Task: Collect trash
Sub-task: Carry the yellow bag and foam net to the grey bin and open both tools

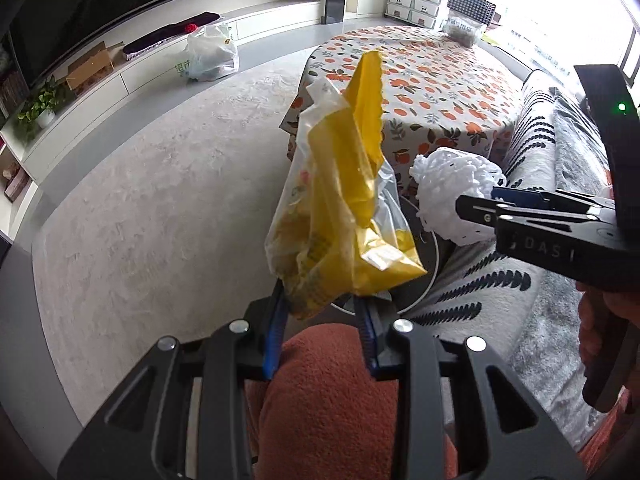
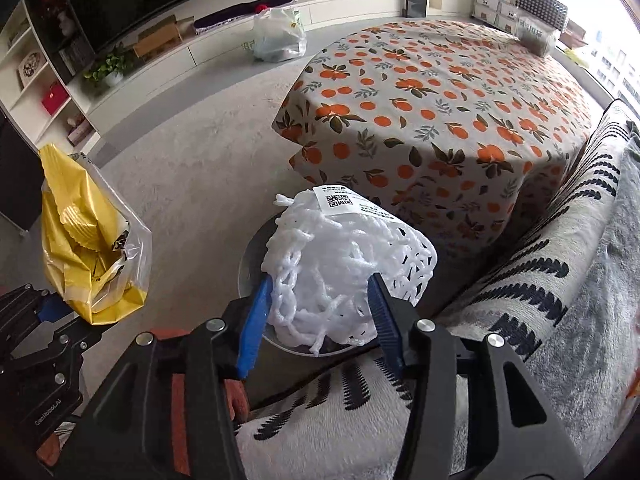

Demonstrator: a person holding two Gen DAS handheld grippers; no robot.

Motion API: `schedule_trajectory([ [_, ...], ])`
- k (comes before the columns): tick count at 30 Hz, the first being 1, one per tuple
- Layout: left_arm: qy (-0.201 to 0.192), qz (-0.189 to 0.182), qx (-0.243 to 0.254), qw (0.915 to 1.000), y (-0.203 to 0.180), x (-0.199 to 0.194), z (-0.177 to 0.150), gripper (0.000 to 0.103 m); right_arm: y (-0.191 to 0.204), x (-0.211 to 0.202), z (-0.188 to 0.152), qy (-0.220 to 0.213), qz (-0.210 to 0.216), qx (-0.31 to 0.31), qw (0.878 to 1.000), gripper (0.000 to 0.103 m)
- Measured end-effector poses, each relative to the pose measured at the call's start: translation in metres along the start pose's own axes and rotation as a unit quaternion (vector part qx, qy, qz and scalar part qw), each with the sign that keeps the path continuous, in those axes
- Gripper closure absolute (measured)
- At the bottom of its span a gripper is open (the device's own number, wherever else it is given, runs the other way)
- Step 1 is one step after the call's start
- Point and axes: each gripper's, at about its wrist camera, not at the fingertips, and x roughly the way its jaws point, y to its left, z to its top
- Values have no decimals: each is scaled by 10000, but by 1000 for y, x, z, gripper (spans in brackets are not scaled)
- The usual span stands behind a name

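Observation:
My left gripper is shut on the bottom of a crumpled yellow and clear plastic wrapper, which stands up from the jaws. From the right wrist view the same wrapper and left gripper sit at the far left. A white foam net with a printed label lies between the blue pads of my right gripper, touching both. It hangs over a round grey bin with a white rim. The left wrist view shows the right gripper beside the wrapper, the net at its tips.
A table under an orange-print cloth stands just behind the bin. A sofa with a leaf-striped throw runs along the right. A person's knee in rust fabric is below the left gripper. A white plastic bag sits on the carpet by the TV unit.

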Motion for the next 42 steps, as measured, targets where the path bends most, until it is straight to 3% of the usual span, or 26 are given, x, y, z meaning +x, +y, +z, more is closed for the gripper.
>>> schedule_trajectory([
  [5, 94, -132, -52, 9999, -1, 15, 7, 71, 3, 11, 6, 103, -62, -61, 9999, 53],
  [10, 168, -245, -52, 9995, -8, 27, 13, 71, -4, 17, 11, 161, -95, -65, 9998, 41],
  [26, 359, -351, -248, 9984, -23, 58, 30, 67, -23, 21, 18, 165, -100, 92, 9998, 40],
  [28, 433, -413, -232, 9979, -28, 64, 33, 64, -26, 20, 17, 171, -125, 121, 9997, 40],
  [30, 482, -459, -238, 9975, -32, 69, 33, 43, -30, 19, 16, 179, -159, 137, 9996, 40],
  [32, 449, -383, -212, 9980, -35, 71, 31, 37, -34, 17, 14, 172, -208, 137, 9995, 40],
  [42, 496, -279, -107, 9983, -42, 62, 28, 37, -55, -4, 4, 35, -298, 314, 9991, 40],
])
